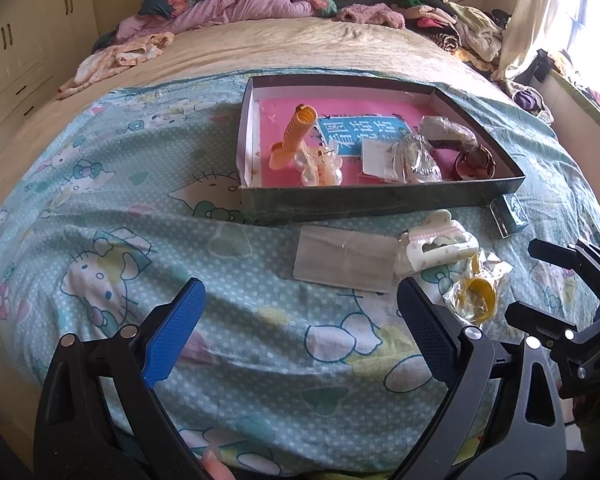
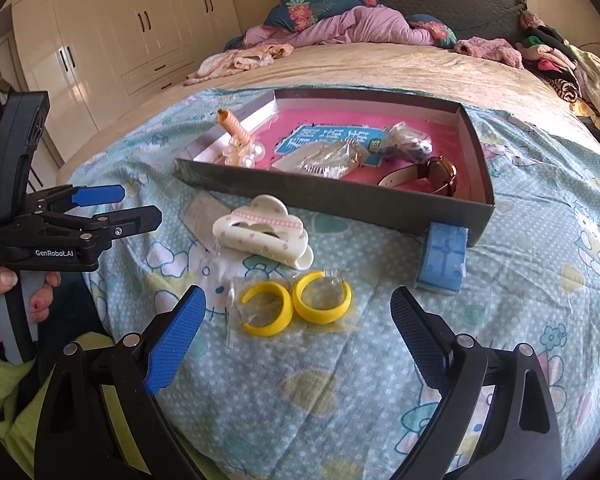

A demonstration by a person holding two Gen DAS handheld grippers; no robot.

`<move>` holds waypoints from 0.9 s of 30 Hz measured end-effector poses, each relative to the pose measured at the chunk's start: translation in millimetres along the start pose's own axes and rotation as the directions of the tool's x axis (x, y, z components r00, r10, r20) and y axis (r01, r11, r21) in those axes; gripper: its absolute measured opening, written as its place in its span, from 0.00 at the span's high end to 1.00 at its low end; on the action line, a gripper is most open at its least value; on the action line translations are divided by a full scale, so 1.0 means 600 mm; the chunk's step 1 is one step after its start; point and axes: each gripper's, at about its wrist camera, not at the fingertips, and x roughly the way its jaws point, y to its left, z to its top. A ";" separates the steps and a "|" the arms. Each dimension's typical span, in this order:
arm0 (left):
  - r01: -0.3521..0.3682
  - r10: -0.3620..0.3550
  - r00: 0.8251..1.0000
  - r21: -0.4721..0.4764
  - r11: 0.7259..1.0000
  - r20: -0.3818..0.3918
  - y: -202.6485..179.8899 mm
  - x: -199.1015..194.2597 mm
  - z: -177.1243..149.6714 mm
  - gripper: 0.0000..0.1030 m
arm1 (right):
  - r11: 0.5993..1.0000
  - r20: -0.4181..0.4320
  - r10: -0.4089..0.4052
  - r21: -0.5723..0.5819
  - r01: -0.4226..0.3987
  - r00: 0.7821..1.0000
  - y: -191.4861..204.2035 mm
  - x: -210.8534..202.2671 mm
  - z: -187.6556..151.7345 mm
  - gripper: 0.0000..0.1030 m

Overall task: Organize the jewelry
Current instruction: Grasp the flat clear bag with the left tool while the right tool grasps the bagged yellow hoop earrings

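Observation:
A dark box [image 1: 380, 196] [image 2: 340, 204] with a pink floor lies on the bed and holds an orange spiral hair tie [image 1: 298, 128], pearl pieces [image 1: 320, 168], bagged jewelry [image 2: 328, 160] and a watch [image 2: 432, 174]. In front of it lie a white hair claw [image 2: 262, 230] [image 1: 440, 242], bagged yellow hoop earrings [image 2: 296, 306] [image 1: 476, 292], a small blue box [image 2: 444, 258] and a clear bag [image 1: 346, 258]. My right gripper [image 2: 298, 336] is open just before the earrings. My left gripper [image 1: 300, 332] is open and empty, short of the clear bag.
The bed has a Hello Kitty sheet [image 1: 140, 240]. Crumpled bedding and pillows [image 2: 340, 20] lie at the head, and a pile of clothes [image 2: 572, 68] lies on the right. Wardrobes [image 2: 100, 40] stand on the left. The left gripper shows in the right wrist view [image 2: 136, 204].

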 end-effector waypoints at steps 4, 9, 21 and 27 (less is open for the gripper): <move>0.008 -0.008 1.000 0.016 1.000 -0.023 -0.009 0.013 -0.004 0.13 | 1.000 -0.022 -0.009 -0.028 0.008 1.000 0.005 0.017 -0.005 0.10; 0.027 -0.025 0.998 0.029 0.999 -0.054 -0.016 0.031 -0.007 0.10 | 0.998 -0.046 -0.019 -0.060 0.016 0.999 0.006 0.042 -0.009 0.10; 0.074 -0.070 0.992 0.032 0.997 -0.107 -0.024 0.077 -0.002 0.10 | 0.992 -0.047 -0.036 -0.126 0.030 0.998 0.015 0.081 -0.014 0.11; 0.075 -0.070 0.991 0.042 0.996 -0.112 -0.032 0.094 0.001 0.10 | 0.994 -0.041 -0.014 -0.111 0.009 0.999 0.002 0.069 -0.015 0.22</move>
